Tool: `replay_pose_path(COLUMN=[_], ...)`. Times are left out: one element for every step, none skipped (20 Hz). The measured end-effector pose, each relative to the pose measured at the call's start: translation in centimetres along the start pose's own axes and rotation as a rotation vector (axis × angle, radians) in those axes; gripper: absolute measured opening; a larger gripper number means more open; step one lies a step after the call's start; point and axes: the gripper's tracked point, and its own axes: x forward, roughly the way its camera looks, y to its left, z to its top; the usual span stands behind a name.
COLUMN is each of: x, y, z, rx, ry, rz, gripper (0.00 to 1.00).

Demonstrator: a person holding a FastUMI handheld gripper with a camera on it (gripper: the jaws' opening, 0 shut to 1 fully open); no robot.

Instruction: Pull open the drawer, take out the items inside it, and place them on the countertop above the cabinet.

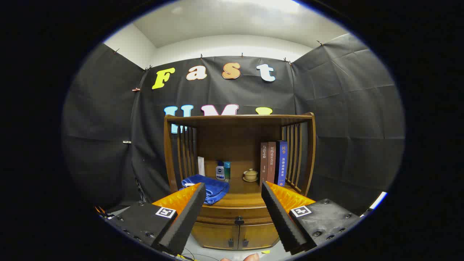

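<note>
A wooden cabinet (239, 159) stands ahead of me against the black cloth wall. Its drawer (233, 214) is shut, with a small dark knob (239, 219) at its middle, seen between my two fingers. Above the drawer lies the countertop (241, 197), under a slatted shelf frame. My gripper (232, 188) is open, its two orange-and-black fingers (185, 214) spread wide with nothing between them, some way short of the cabinet.
On the countertop lie a folded blue towel (208, 188), two small bottles (223, 171), a lidded tan cup (250, 175) and three upright books (273, 163). Two small doors (235, 237) sit below the drawer. A fingertip (250, 257) shows below my fingers.
</note>
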Motion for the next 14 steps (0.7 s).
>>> replay_pose_path(x=[-0.11,-0.11,-0.09,-0.09,-0.12,-0.07,-0.11,-0.14,-0.18,-0.17,-0.14,-0.13,-0.17,-0.17], y=[0.09,0.14,0.28,0.36,0.37,0.52,0.54,0.49,0.51,0.56,0.63,0.60,0.54,0.58], z=[-0.05,-0.13,-0.12,-0.21,-0.23,-0.25,-0.23,-0.22,-0.22,-0.21,-0.16,-0.07,-0.19,-0.19], rx=[-0.002,-0.003,-0.004,-0.005,-0.006,-0.006,-0.006,-0.006,-0.006,-0.007,-0.008,-0.009,-0.008,-0.008], ry=[0.000,0.000,0.002,0.003,0.004,0.004,0.005,0.004,0.004,0.004,0.003,0.002,0.002,0.002], rz=[0.000,0.002,0.005,0.007,0.008,0.009,0.009,0.009,0.009,0.010,0.010,0.010,0.010,0.011], gripper=[0.99,0.99,0.99,0.99,0.99,0.99,0.99,0.99,0.99,0.99,0.99,0.99,0.99,0.99])
